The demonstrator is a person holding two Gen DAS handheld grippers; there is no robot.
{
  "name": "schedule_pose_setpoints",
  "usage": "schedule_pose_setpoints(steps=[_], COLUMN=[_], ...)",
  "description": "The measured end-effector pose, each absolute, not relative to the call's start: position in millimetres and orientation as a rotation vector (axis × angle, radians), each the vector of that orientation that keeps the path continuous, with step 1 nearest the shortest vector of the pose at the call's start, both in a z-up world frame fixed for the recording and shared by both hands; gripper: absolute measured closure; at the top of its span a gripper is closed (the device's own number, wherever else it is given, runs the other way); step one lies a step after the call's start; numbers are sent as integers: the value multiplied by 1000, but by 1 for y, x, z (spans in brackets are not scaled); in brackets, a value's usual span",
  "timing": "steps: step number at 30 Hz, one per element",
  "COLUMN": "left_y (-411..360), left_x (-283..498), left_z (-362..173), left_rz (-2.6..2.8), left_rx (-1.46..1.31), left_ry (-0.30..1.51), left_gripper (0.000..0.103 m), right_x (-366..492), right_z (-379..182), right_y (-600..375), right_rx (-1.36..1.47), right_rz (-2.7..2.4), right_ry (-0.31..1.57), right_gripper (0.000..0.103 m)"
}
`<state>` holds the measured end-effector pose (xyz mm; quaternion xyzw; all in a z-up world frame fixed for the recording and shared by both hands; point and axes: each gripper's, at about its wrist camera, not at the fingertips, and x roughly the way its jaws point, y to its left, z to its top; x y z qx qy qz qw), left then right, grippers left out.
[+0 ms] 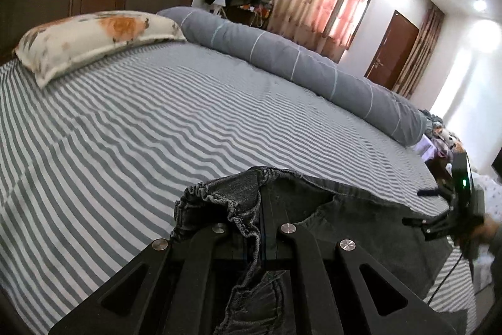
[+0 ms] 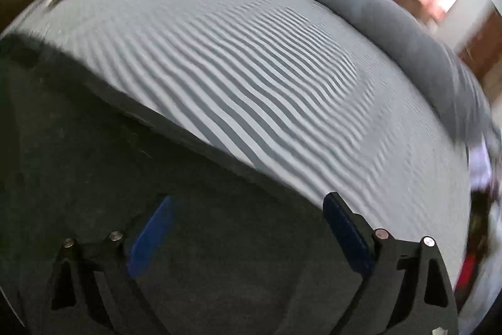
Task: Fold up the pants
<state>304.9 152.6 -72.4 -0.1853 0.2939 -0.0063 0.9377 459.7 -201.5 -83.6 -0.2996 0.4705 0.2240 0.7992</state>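
The dark grey denim pants with a gathered elastic waistband (image 1: 313,203) lay on the near edge of the striped grey-and-white bed sheet (image 1: 157,115), and my left gripper (image 1: 262,209) had its 2 fingers pressed together on the waistband, so a bunch of ruched fabric rose just ahead of the fingertips and a strip of hem hung down between the finger links. From the right wrist view, the same pants (image 2: 109,146) spread flat beneath and ahead of my right gripper (image 2: 248,225), whose 2 blue-padded fingers stood spread wide with nothing between them, hovering over the cloth.

I judged the main risk to be the thin pinch on my left side: only the elastic edge sat between the fingers, so a sharp pull could let it slip out and drop the waist in a heap. With my right fingers empty, lifting from 1 corner alone would skew the fold and drag the cloth across the sheet. The right view was blurred by motion, so a hurried closing there could catch only 1 layer, or the sheet with it.

My left gripper pointed low across the bed toward the floral white-and-orange pillow (image 1: 94,40) and the long grey rolled duvet (image 1: 298,58) beyond its fingertips. My right gripper tilted downward over the pants, and showed at the far right of the left view.
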Motion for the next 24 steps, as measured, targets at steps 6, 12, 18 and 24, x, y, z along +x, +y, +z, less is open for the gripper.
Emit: schedule_pose_setpoints(steps=[6, 12, 18, 24], left_y=[149, 137, 133, 132], left_x=[297, 293, 295, 296], left_z=[-69, -66, -70, -70], left_rz=[21, 57, 72, 82], left_rx=[-325, -263, -222, -222], left_ry=[573, 549, 552, 564], left_gripper=[98, 98, 98, 98], right_x=[497, 510, 507, 484], right_z=[-87, -108, -128, -139], right_y=[-160, -153, -183, -224], right_rx=[-703, -764, -823, -789], right_rz=[719, 813, 757, 695], right_ry=[1182, 1341, 1426, 1425], right_gripper=[19, 40, 58, 61])
